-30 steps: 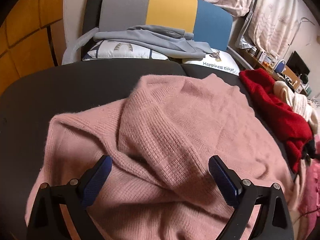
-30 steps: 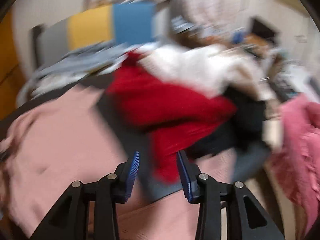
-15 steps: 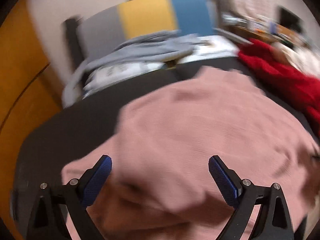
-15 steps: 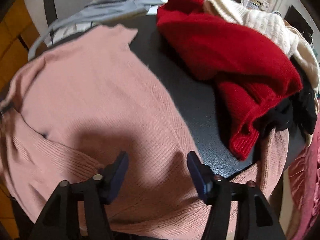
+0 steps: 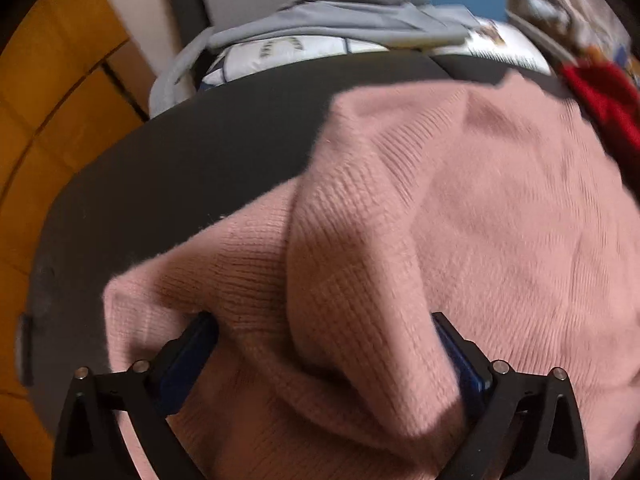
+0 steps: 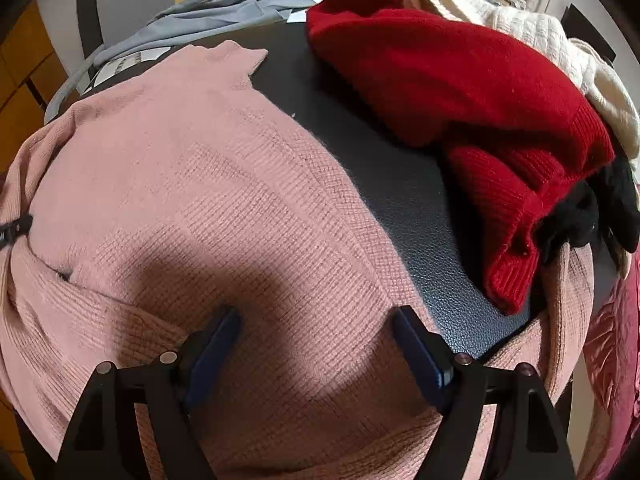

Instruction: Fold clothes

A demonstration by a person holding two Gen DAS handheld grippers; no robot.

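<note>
Black angular left gripper [image 5: 326,354], right gripper [image 6: 318,346], blue-padded fingers [image 6: 214,346], silver screws at the joints

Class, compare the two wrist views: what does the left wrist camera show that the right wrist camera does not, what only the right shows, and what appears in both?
Only the left wrist view shows the left gripper, its jaws wide around a raised fold of knit.

Only the right wrist view shows the right gripper, jaws opening over flat knit, plus the cream sweater and black garment.

Both show the pink sweater on the dark table, the red sweater and the grey garment behind.
</note>
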